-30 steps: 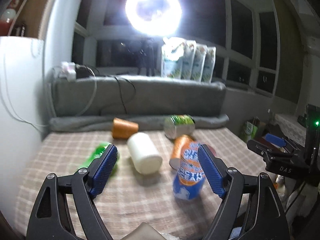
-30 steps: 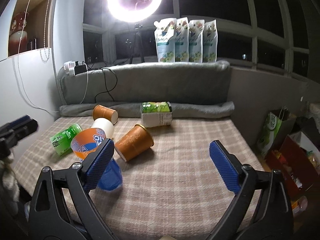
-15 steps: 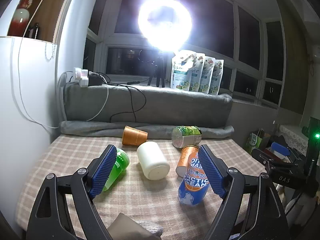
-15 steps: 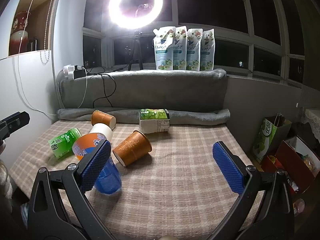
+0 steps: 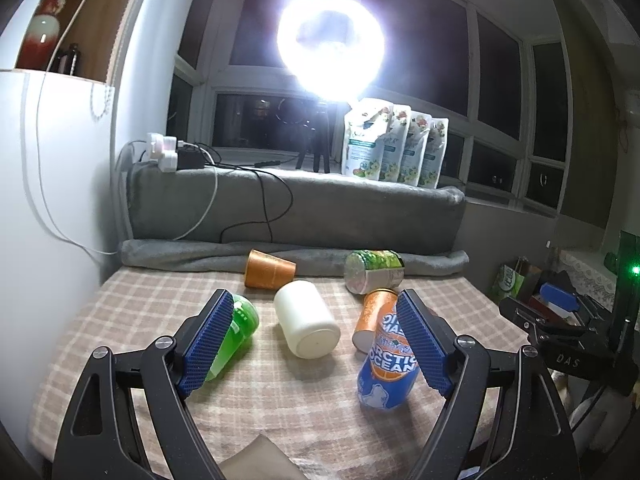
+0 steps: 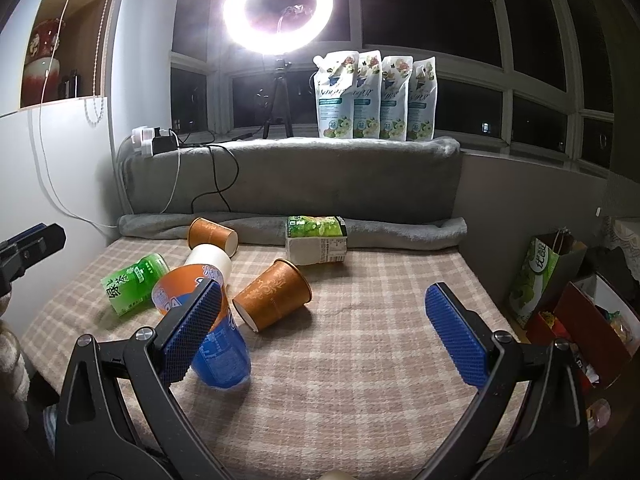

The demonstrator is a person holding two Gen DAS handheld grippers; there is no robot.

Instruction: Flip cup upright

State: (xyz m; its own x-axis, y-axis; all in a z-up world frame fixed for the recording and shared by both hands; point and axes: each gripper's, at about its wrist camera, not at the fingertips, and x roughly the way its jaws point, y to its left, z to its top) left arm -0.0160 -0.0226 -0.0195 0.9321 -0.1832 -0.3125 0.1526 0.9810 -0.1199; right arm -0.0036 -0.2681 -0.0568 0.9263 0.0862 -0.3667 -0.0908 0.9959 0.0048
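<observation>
Several cups lie on a checked cloth. A blue and orange Arctic Ocean cup (image 5: 384, 368) stands upright and a little tilted; it also shows in the right wrist view (image 6: 216, 344). A white cup (image 5: 306, 324), a green cup (image 5: 232, 334) and two orange-brown cups (image 5: 268, 270) (image 6: 274, 300) lie on their sides. My left gripper (image 5: 316, 344) is open and empty, above the near part of the cloth, with the white cup between its fingers in view. My right gripper (image 6: 320, 336) is open and empty, right of the blue cup.
A green and white carton (image 6: 316, 240) lies by a rolled grey blanket (image 6: 400, 230) at the back. A ring light (image 6: 278, 8) and pouches (image 6: 376, 96) stand on the sill. Bags and boxes (image 6: 568, 300) sit off the right edge. A white wall (image 5: 48, 200) bounds the left.
Both grippers have drawn back and tilted up a little, so the cups sit lower and farther in view. The cups have not moved.
</observation>
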